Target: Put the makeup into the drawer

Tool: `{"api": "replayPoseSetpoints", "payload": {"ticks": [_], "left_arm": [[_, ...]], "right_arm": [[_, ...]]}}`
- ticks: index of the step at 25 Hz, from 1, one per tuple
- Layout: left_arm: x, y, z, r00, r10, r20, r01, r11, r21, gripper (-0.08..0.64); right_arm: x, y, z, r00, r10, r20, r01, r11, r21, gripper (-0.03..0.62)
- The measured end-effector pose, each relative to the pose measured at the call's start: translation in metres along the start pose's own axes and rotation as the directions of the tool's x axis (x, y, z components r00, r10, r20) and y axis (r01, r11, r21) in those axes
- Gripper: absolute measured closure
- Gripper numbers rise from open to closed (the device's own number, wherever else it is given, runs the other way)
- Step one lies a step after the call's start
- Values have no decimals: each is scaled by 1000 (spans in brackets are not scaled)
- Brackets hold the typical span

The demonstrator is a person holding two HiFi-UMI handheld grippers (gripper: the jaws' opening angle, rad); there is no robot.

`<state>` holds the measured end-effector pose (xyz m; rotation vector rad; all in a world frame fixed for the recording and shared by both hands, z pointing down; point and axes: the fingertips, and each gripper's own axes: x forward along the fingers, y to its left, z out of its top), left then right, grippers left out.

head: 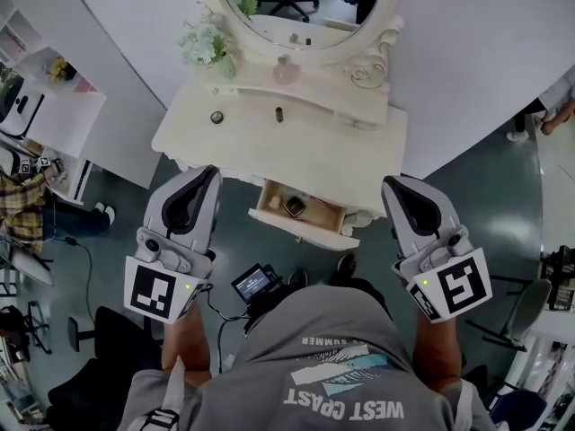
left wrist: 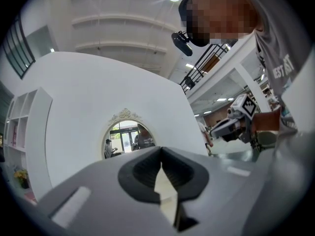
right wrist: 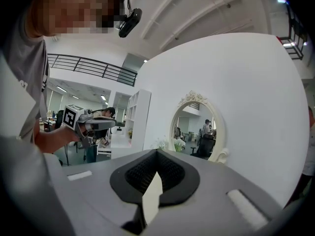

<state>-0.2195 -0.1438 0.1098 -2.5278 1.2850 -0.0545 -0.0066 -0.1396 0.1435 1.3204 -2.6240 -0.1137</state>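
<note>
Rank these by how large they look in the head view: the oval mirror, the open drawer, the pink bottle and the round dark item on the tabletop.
1. oval mirror, largest even though the top edge of the picture cuts it off
2. open drawer
3. pink bottle
4. round dark item

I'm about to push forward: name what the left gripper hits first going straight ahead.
Probably the white wall just right of the oval mirror; the left gripper, jaws shut, shows nothing nearer, though depth is unclear.

Grey shirt [head: 310,348]: "WEST COAST", "SUMMER", seen upside down.
</note>
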Motion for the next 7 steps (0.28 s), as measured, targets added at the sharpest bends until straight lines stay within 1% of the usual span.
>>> {"api": "replayPoseSetpoints", "payload": {"ticks": [7], "left_arm": [[13, -6, 0, 1000, -1, -14, 1, 1000, -12, 559]], "right_arm": [[-4, -15, -1, 1000, -1, -16, 1, 1000, 5, 592]]}}
